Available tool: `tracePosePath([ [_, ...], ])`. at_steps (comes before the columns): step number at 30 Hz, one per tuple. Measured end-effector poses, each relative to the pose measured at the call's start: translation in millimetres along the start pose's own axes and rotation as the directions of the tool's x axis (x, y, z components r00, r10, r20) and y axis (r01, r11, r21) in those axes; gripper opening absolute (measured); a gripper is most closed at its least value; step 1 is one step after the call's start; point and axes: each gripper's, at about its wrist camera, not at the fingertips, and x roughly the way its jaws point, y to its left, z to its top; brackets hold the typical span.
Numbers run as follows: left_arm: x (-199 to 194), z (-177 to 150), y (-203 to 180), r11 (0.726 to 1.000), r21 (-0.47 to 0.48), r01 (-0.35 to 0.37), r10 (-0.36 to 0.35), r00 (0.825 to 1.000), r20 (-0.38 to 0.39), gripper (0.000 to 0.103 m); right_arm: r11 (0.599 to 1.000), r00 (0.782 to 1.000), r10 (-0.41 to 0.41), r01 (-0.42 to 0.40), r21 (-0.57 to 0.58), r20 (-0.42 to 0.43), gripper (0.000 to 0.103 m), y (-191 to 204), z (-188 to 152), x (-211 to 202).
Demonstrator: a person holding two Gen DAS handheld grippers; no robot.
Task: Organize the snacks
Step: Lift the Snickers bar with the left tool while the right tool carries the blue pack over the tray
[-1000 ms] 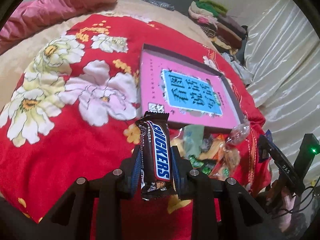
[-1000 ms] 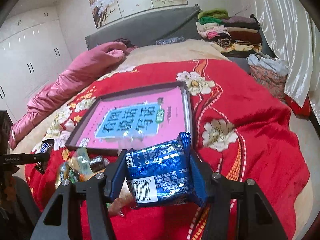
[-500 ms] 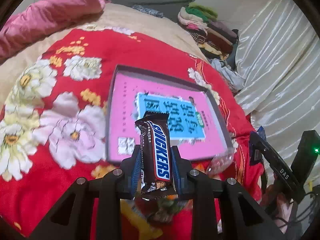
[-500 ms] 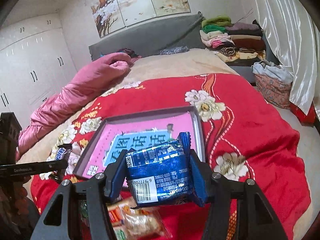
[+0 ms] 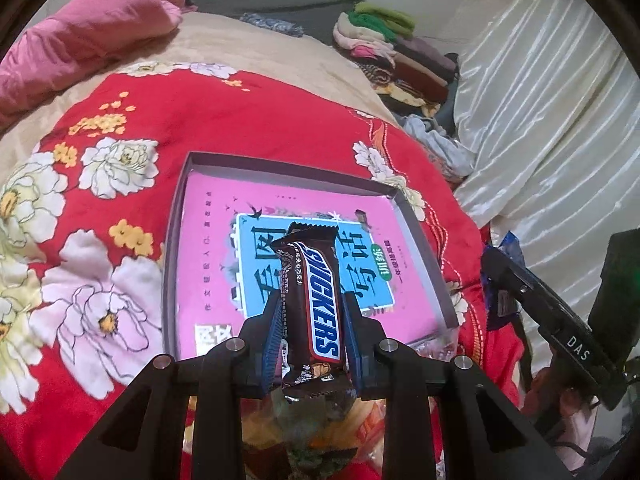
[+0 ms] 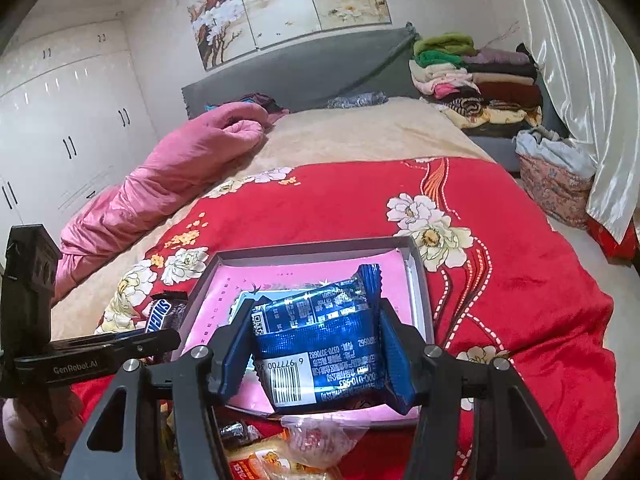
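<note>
The left tongs (image 5: 313, 328) grasped a Snickers bar (image 5: 316, 300) pointing far; the right tongs (image 6: 316, 344) clenched a blue packet (image 6: 320, 336) lying crosswise

A bed (image 6: 360, 140) with a grey headboard (image 6: 304, 68) fills the room. Above the headboard hangs a painted blossom panel (image 6: 288, 0). White wardrobes (image 6: 60, 128) stand left of the bed, folded clothes (image 6: 472, 76) and pale satin curtains (image 6: 580, 80) to its right.
</note>
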Motion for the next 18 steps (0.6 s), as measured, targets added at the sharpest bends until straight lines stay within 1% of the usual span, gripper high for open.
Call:
tracePosePath([
  [4, 10, 3, 4, 1.000, -0.001, 0.008, -0.008, 1.000, -0.017, 0.029, 1.000, 0.999, -0.014, 0.014, 0.009, -0.029, 0.059, 0, 3, 11],
  [7, 15, 2, 6, 1.000, 0.013, -0.007, 0.008, 1.000, -0.023, 0.029, 1.000, 0.999, -0.018, 0.018, 0.001, -0.048, 0.059, 0, 4, 18],
  [9, 18, 1, 9, 1.000, 0.009, -0.004, 0.005, 0.999, -0.032, 0.029, 1.000, 0.998, -0.024, 0.025, 0.003, -0.062, 0.059, -1, 5, 21],
  [13, 22, -2, 11, 1.000, 0.027, -0.013, 0.014, 0.999, -0.029, 0.029, 0.999, 0.996, -0.016, 0.019, 0.027, -0.084, 0.059, -8, 5, 29],
  [16, 29, -3, 17, 0.999, 0.028, -0.015, 0.016, 0.999, -0.050, 0.029, 0.999, 0.994, -0.021, 0.026, 0.043, -0.104, 0.059, -14, 3, 36],
  [18, 33, -4, 22, 0.999, 0.022, -0.029, 0.030, 0.998, -0.056, 0.029, 0.998, 0.993, -0.021, 0.027, 0.053, -0.118, 0.059, -16, 1, 43],
])
